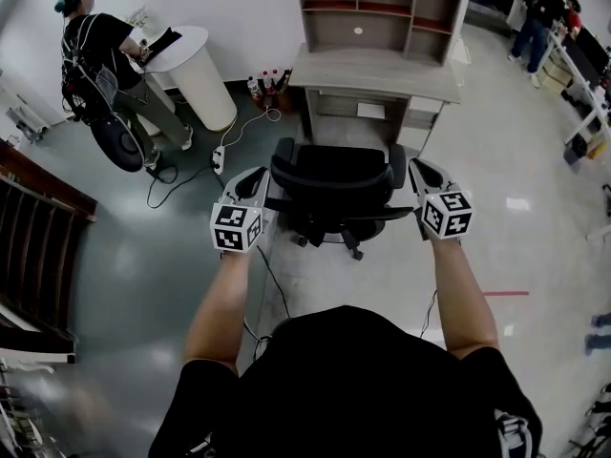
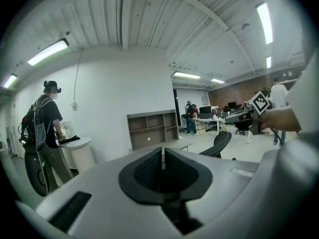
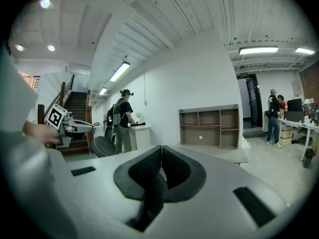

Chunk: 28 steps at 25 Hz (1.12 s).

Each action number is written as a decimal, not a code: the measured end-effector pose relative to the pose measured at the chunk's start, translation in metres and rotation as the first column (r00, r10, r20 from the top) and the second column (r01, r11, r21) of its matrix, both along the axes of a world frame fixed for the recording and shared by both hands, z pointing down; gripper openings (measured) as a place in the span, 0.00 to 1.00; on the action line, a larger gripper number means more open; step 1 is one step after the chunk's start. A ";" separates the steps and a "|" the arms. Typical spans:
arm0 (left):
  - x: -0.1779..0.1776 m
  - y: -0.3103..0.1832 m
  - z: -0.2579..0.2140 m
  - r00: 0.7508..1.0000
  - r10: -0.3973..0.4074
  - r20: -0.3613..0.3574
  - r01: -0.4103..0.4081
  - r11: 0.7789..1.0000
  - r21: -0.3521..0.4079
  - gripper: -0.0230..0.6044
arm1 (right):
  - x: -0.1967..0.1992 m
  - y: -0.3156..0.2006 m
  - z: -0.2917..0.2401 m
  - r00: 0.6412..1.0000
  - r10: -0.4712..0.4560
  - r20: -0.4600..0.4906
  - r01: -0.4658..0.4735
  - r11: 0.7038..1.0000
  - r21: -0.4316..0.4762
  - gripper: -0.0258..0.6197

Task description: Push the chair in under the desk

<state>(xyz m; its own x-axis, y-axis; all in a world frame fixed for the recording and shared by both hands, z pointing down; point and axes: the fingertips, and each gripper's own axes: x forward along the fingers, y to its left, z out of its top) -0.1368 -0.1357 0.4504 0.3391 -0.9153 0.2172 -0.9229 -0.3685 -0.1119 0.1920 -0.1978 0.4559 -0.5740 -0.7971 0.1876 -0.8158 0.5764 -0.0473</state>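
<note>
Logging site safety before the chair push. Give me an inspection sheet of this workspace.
Surface: glossy grey floor.
Job's things: black chair in front of the desk, not yet under.
Clutter: bottles beside the desk.
Grippers: left gripper and right gripper shut, empty, flanking the chair back; contact unclear.
Cables: power strip and cable left of the chair.
Surroundings: person at round table; stairs.

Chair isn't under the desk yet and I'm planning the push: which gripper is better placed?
Right gripper, marginally: shut, its tip close beside the chair back. Left gripper, also shut, flanks the other side, so both may push.
</note>
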 end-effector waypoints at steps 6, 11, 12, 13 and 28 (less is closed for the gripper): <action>-0.013 -0.008 0.000 1.000 -0.007 -0.004 0.007 1.000 0.007 0.09 | -0.009 -0.007 -0.002 1.000 0.007 -0.010 -0.007 1.000 0.001 0.04; -0.027 -0.018 0.001 1.000 0.006 -0.016 -0.005 1.000 0.013 0.09 | -0.018 -0.010 -0.005 0.999 0.029 -0.022 -0.029 1.000 0.010 0.04; -0.030 -0.020 0.001 1.000 0.010 -0.017 -0.009 1.000 0.015 0.09 | -0.020 -0.011 -0.006 0.999 0.035 -0.023 -0.034 0.999 0.012 0.04; -0.033 -0.022 0.001 1.000 0.014 -0.017 -0.014 1.000 0.017 0.09 | -0.022 -0.010 -0.007 0.999 0.039 -0.024 -0.039 0.999 0.014 0.04; -0.068 -0.031 0.032 0.994 0.102 0.031 -0.100 0.993 -0.063 0.09 | -0.044 0.003 0.003 0.995 0.028 -0.092 -0.029 1.000 -0.006 0.04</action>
